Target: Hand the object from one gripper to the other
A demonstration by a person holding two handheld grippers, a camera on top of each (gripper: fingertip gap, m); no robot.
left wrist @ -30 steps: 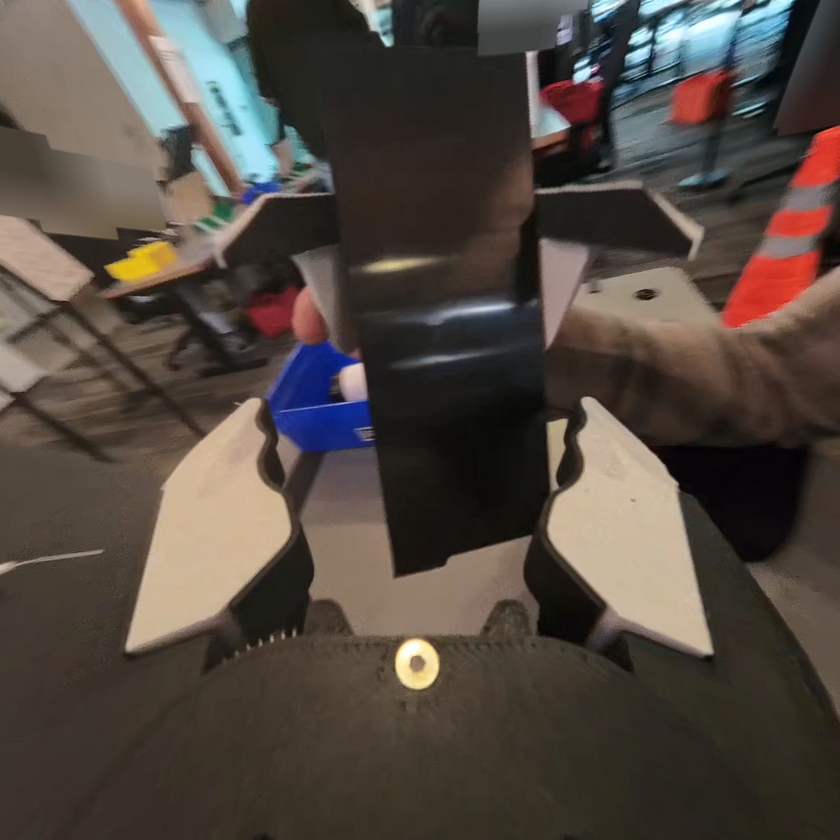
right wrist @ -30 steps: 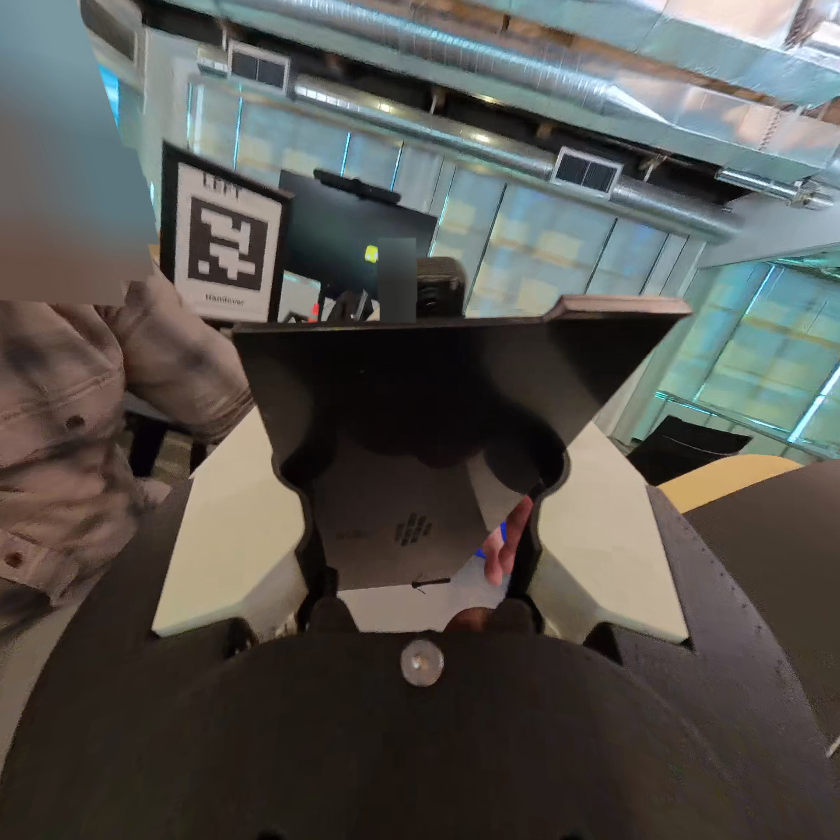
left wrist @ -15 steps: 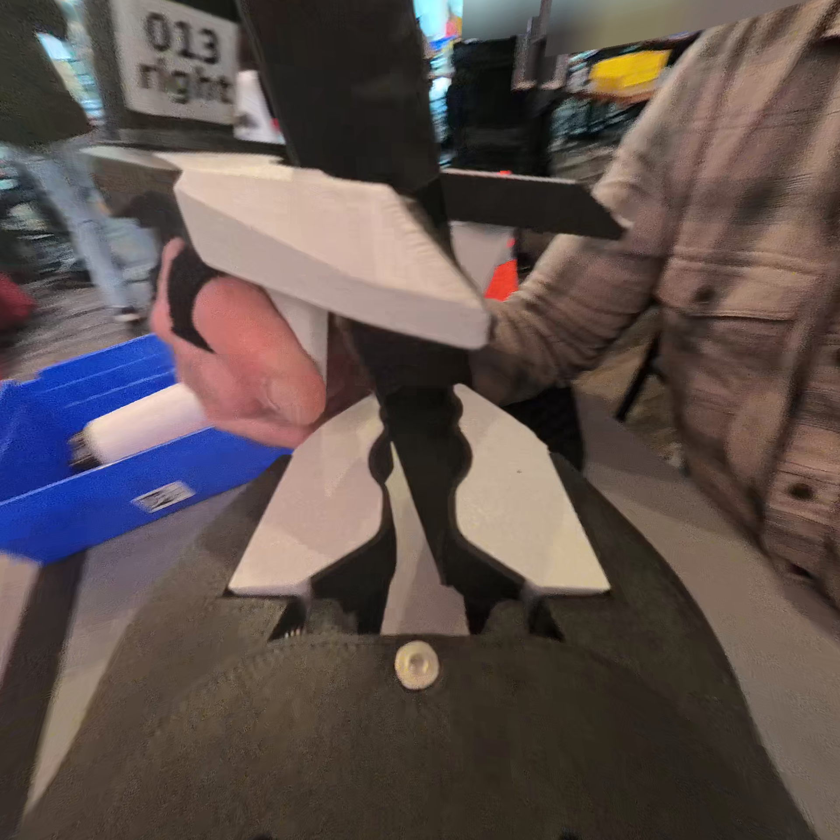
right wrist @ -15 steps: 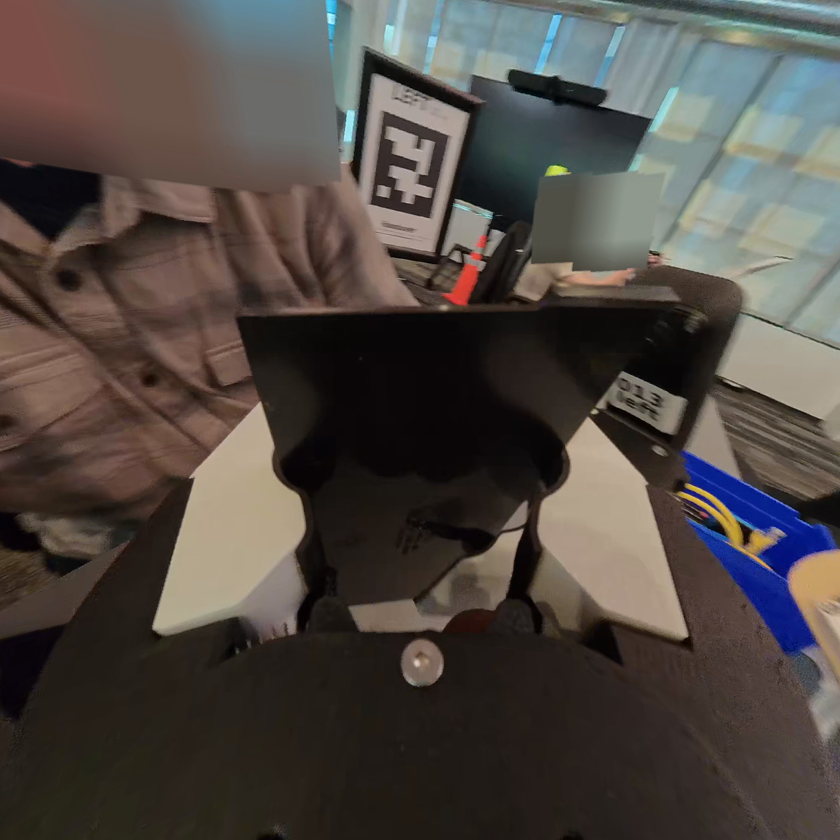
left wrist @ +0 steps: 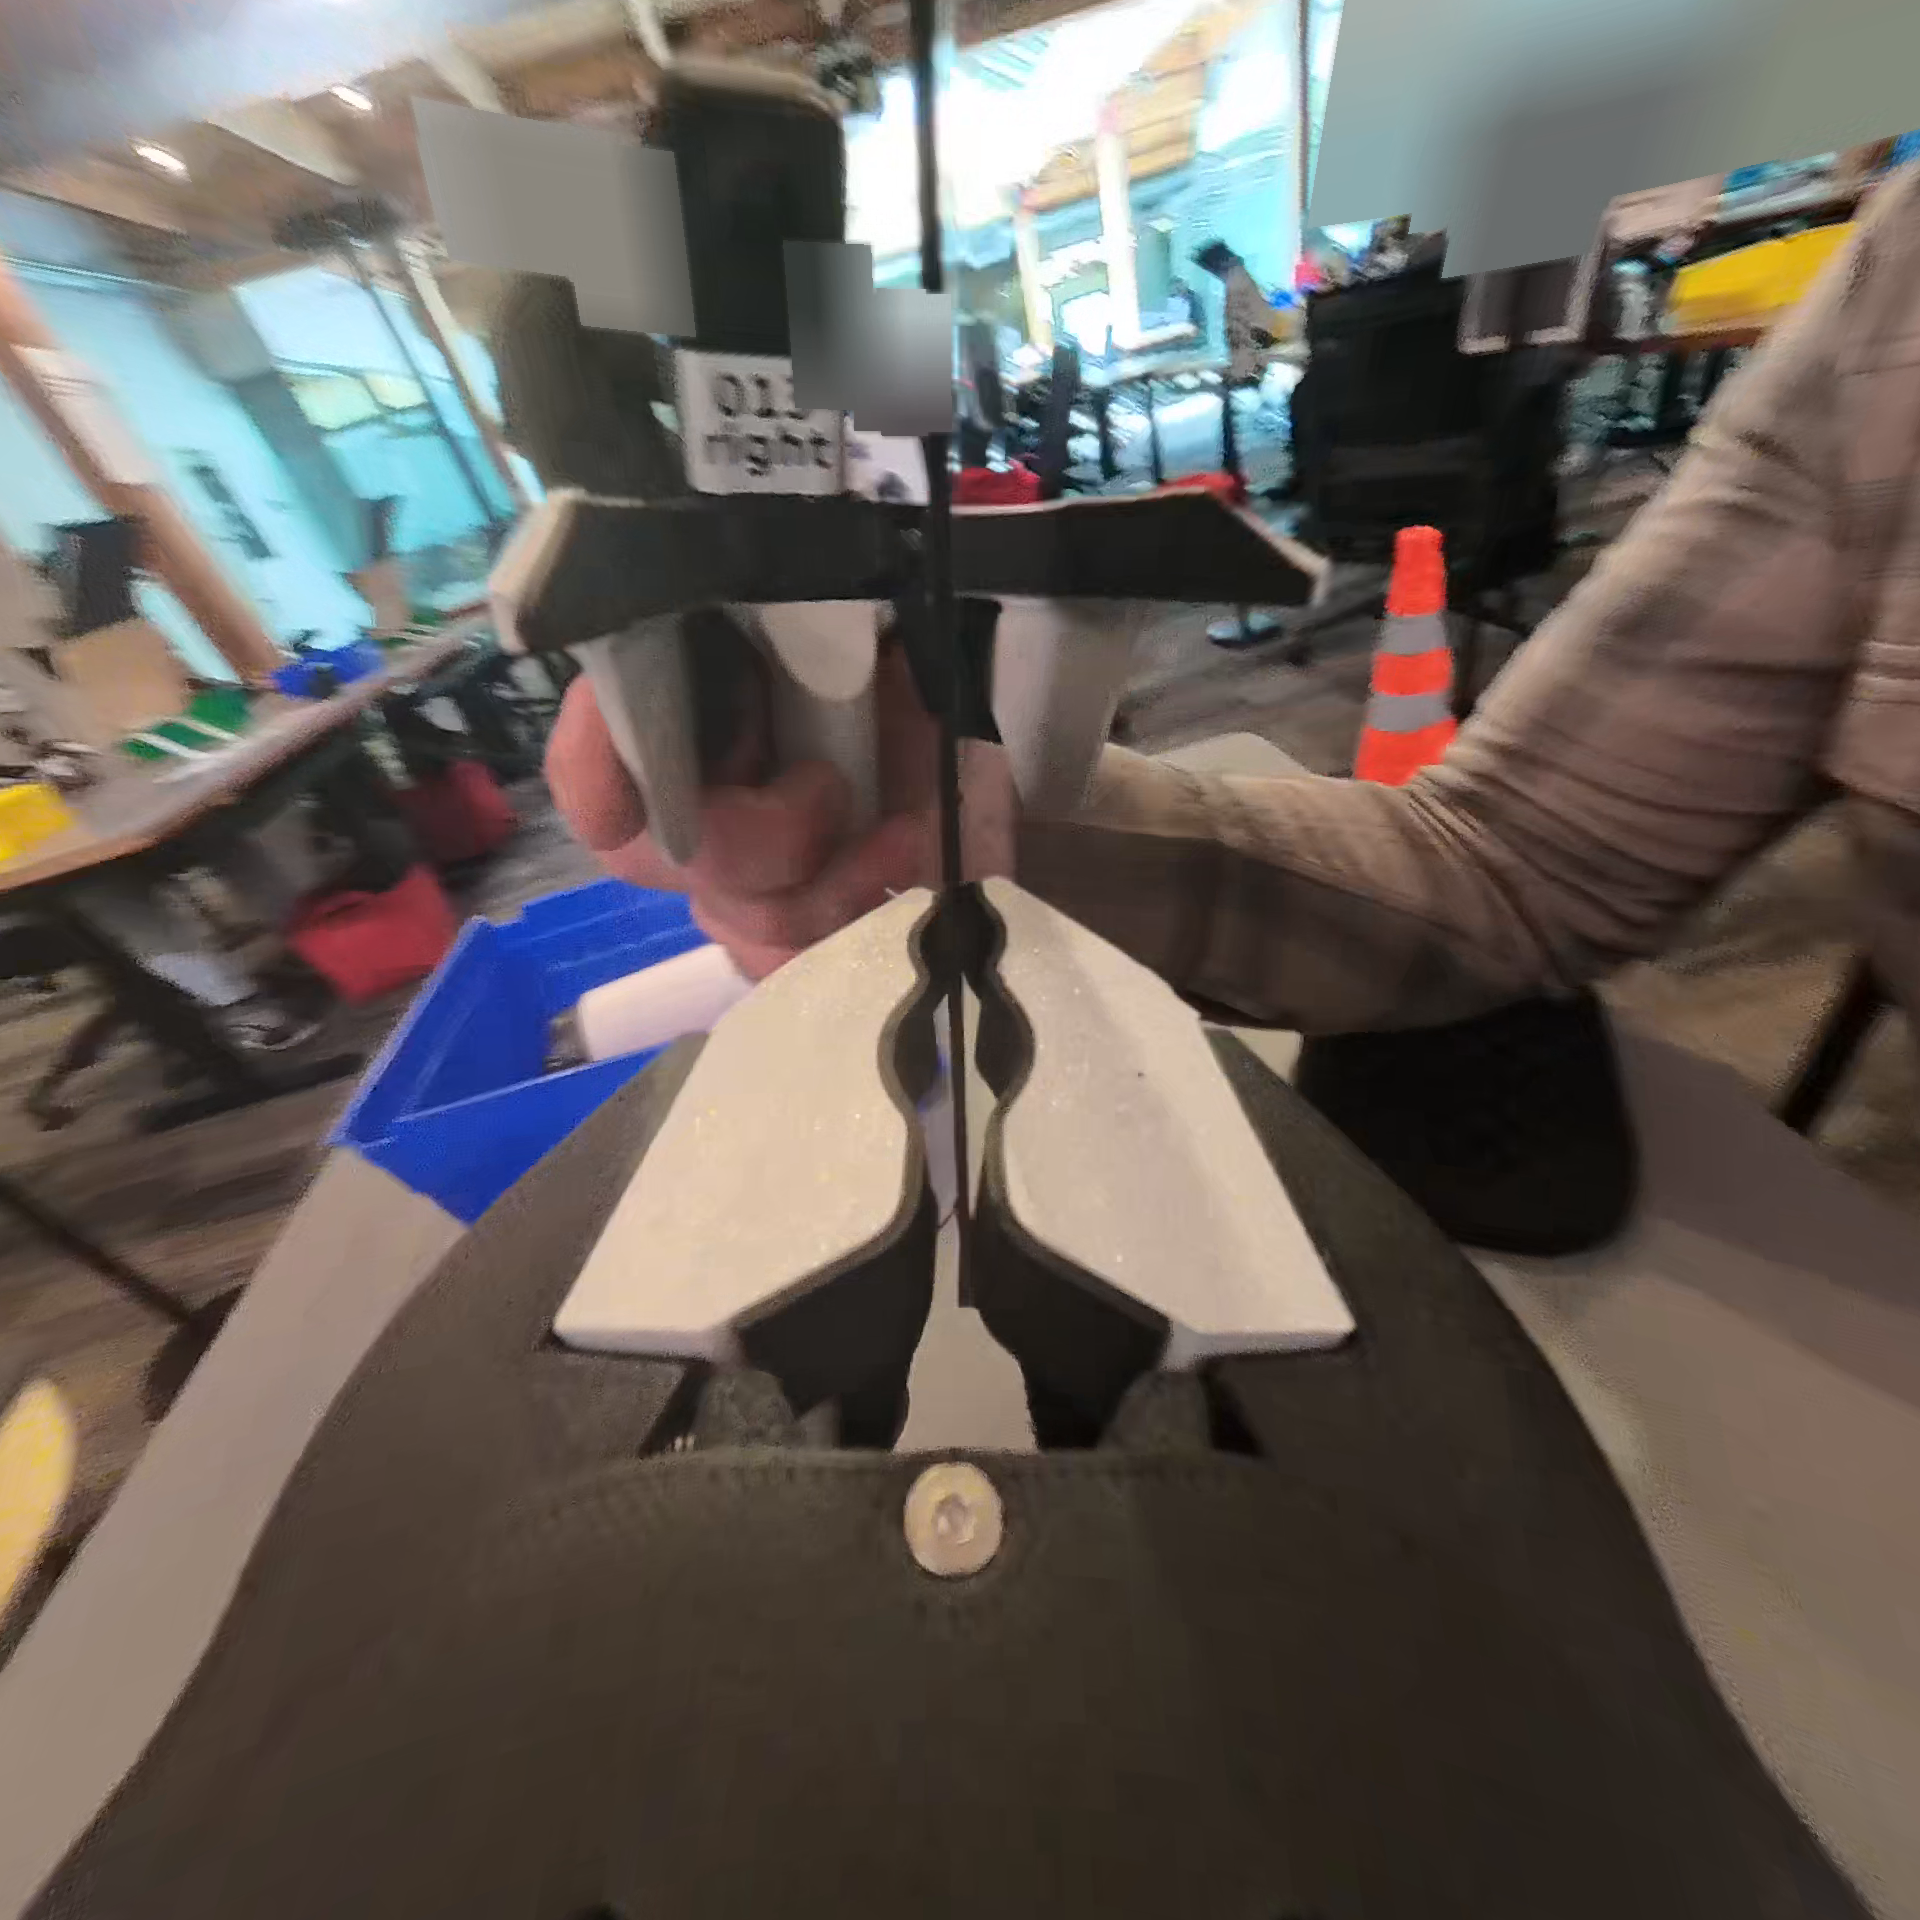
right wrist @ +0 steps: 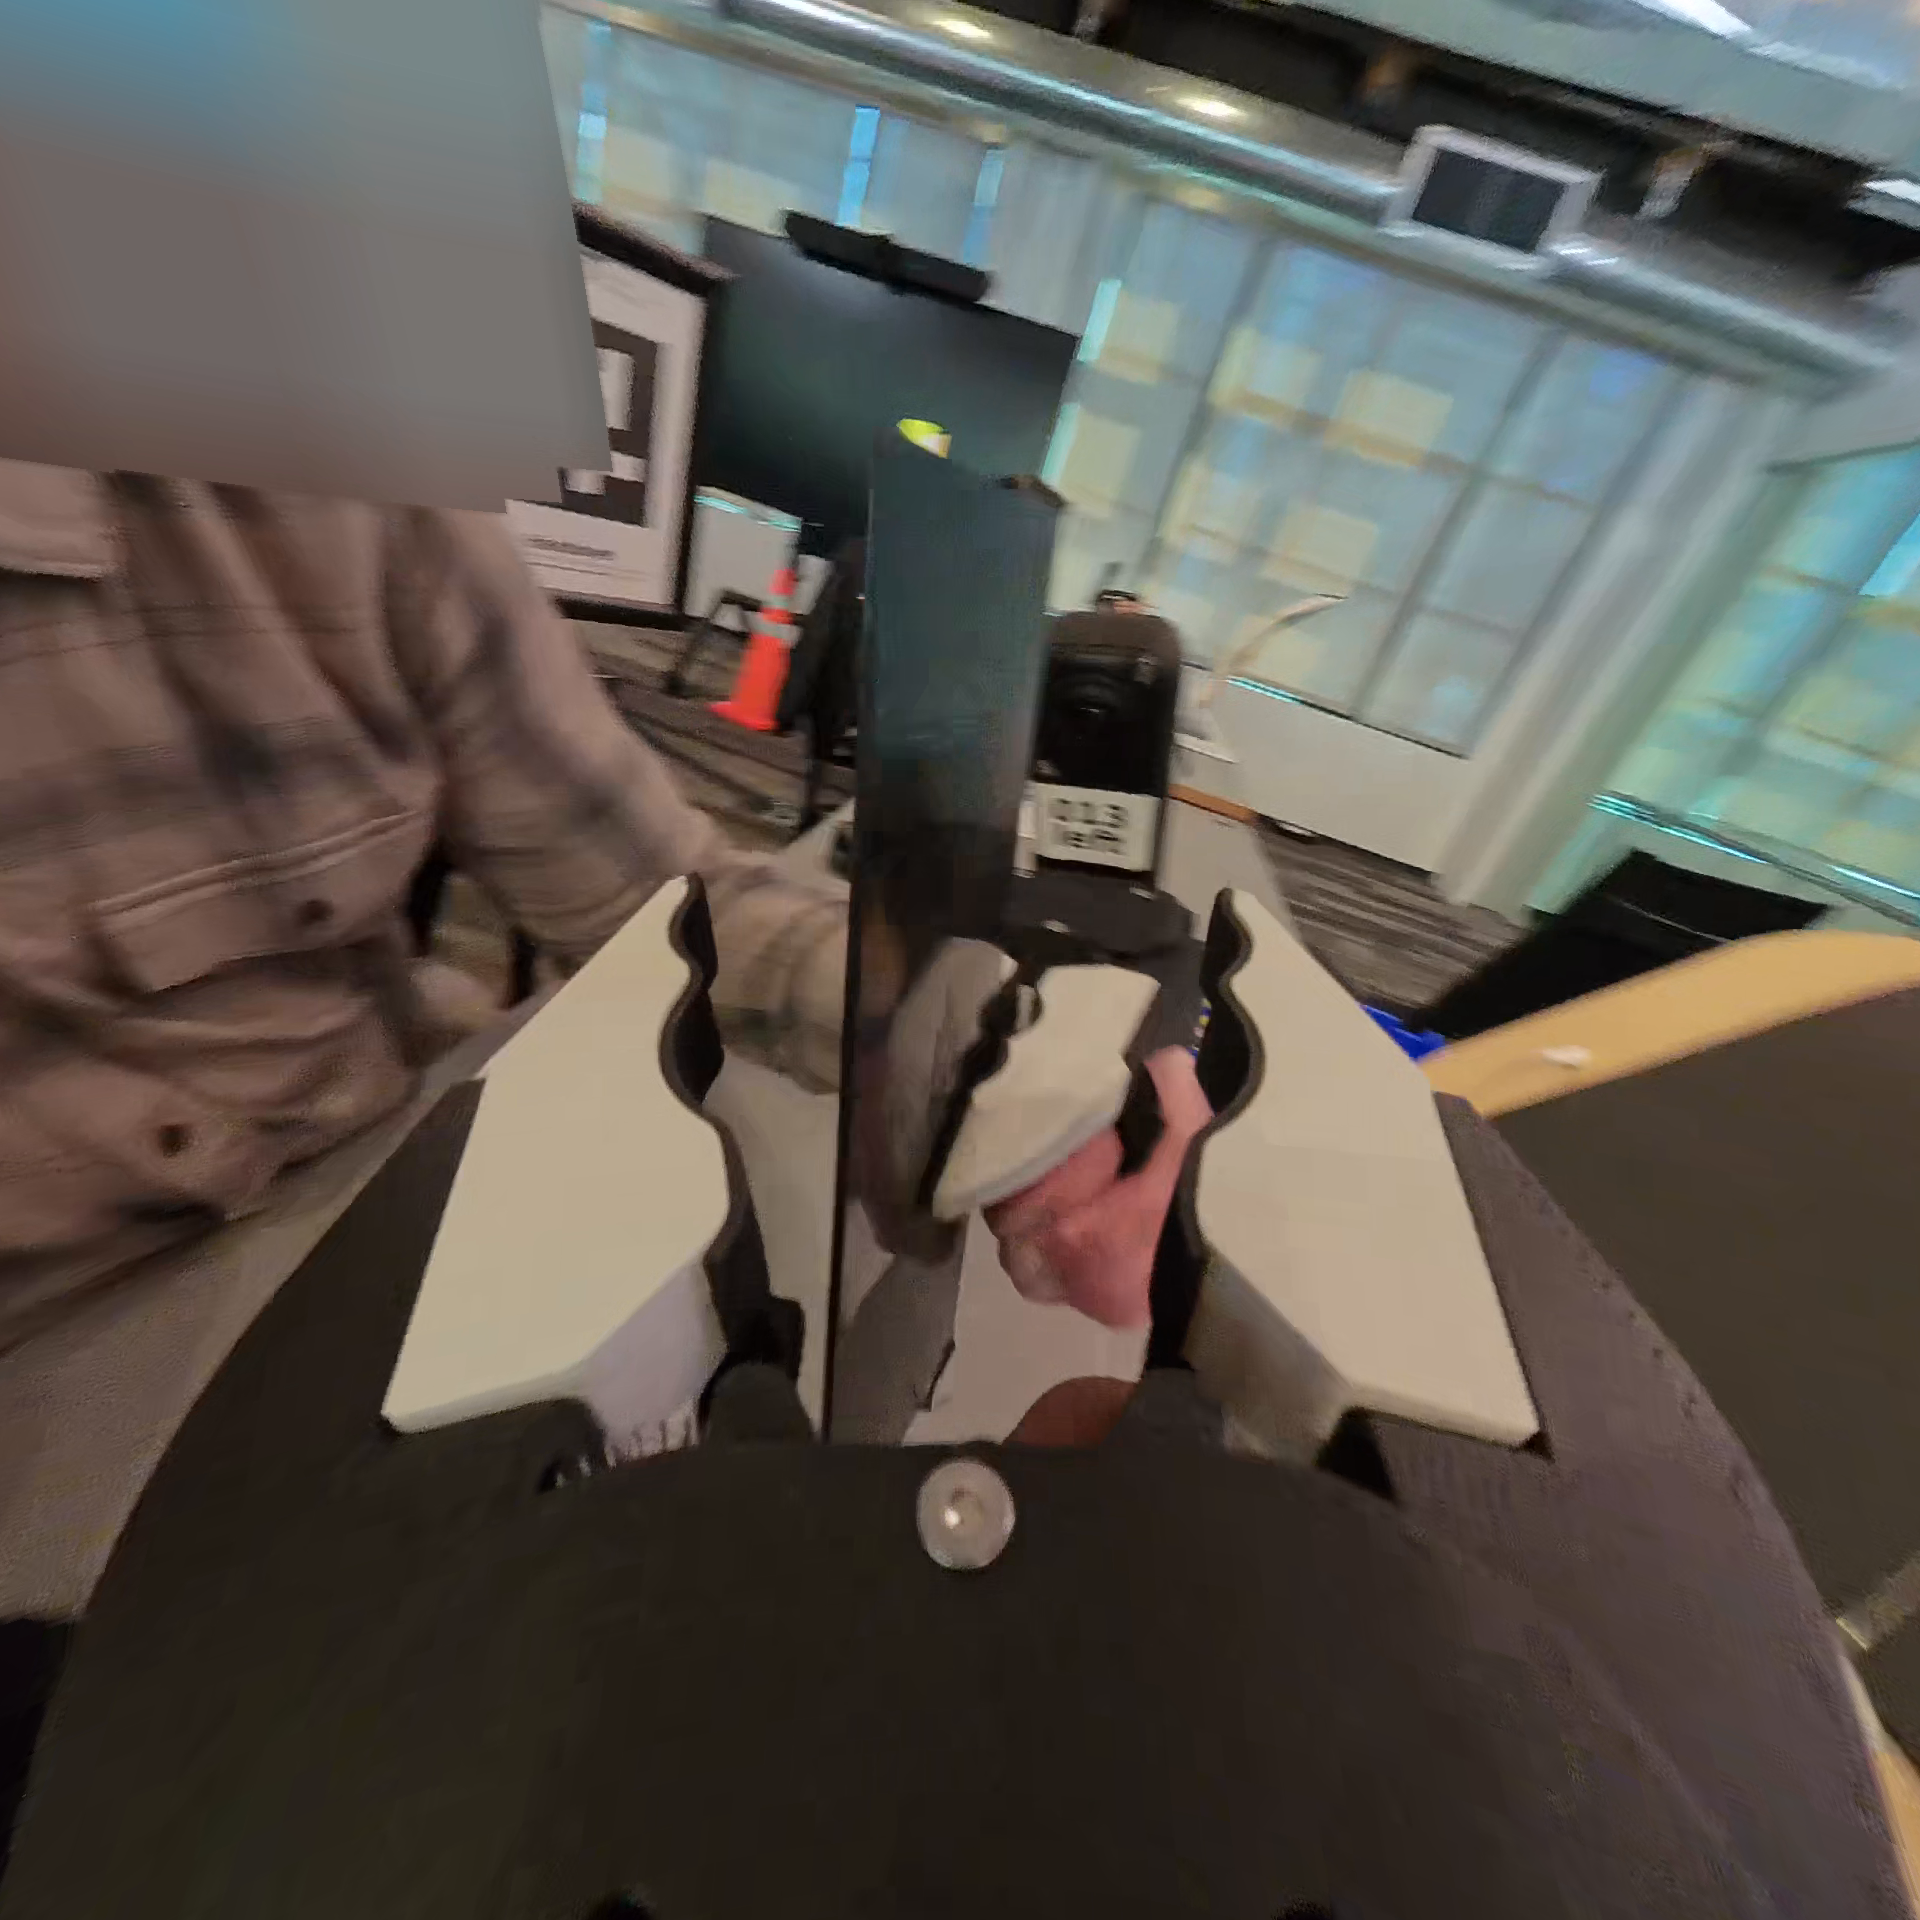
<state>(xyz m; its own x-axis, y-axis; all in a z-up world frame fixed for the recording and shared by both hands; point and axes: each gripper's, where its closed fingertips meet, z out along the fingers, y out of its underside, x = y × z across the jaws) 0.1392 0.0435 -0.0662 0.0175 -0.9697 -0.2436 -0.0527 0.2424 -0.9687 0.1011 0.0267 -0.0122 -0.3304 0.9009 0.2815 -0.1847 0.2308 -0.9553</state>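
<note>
Left wrist view showed the left gripper (left wrist: 958,914) pinched shut on a thin black plate (left wrist: 943,727), seen edge-on as a dark line rising between its white fingers (left wrist: 800,1122). Just beyond, the right gripper (left wrist: 914,561) faced the camera, its dark fingers spread flat to either side of the plate and a hand (left wrist: 748,821) wrapped around its grip. A blue bin (left wrist: 468,1081) holding a white cylinder (left wrist: 655,1003) sat on the grey table (left wrist: 1704,1403) at left, and an orange traffic cone (left wrist: 1411,665) stood behind a plaid sleeve (left wrist: 1507,790). From the right wrist view, the right gripper (right wrist: 961,935) stood wide open, its white fingers (right wrist: 582,1164) well apart and touching nothing, while the plate (right wrist: 940,707) stood upright in the gap between them, nearer the left finger. The left gripper (right wrist: 997,1049) clamped the plate's lower edge from the far side, held by a hand (right wrist: 1081,1226). A second cone (right wrist: 764,665) stood on the floor behind.
</note>
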